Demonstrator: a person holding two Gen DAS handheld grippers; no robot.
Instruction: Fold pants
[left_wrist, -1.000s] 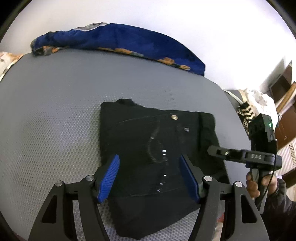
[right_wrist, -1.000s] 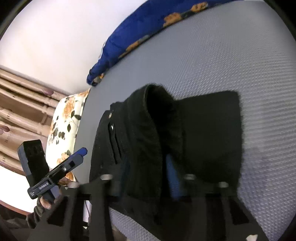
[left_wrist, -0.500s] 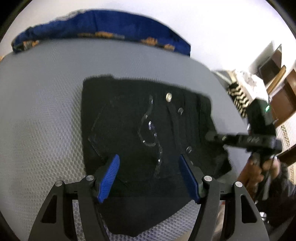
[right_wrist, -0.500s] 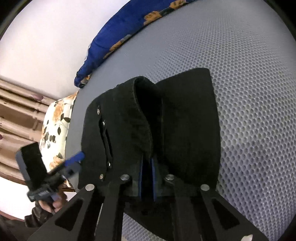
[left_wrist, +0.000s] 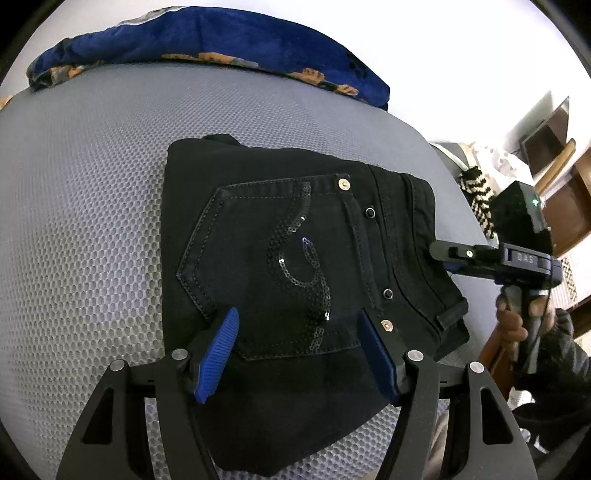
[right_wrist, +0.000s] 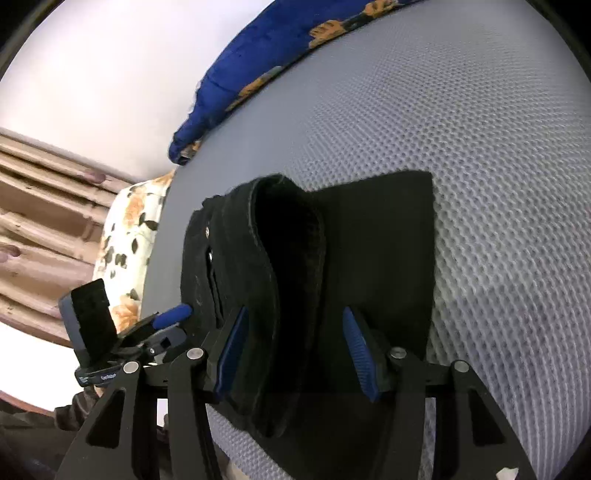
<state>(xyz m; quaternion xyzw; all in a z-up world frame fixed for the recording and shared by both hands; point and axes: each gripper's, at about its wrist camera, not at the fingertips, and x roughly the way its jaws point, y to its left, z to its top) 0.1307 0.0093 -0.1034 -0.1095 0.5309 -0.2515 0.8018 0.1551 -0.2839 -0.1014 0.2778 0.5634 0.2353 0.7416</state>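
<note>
Letting go, my right gripper (right_wrist: 295, 347) has just spread around the black pants (left_wrist: 295, 236); my left gripper (left_wrist: 299, 354) is spread too, lower middle.

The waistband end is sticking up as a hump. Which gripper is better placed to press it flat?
Right, probably. The right gripper, jaws just opened, sits astride the raised waistband fold of the black pants. The left gripper hangs open over the sequined pocket, off the hump.
</note>
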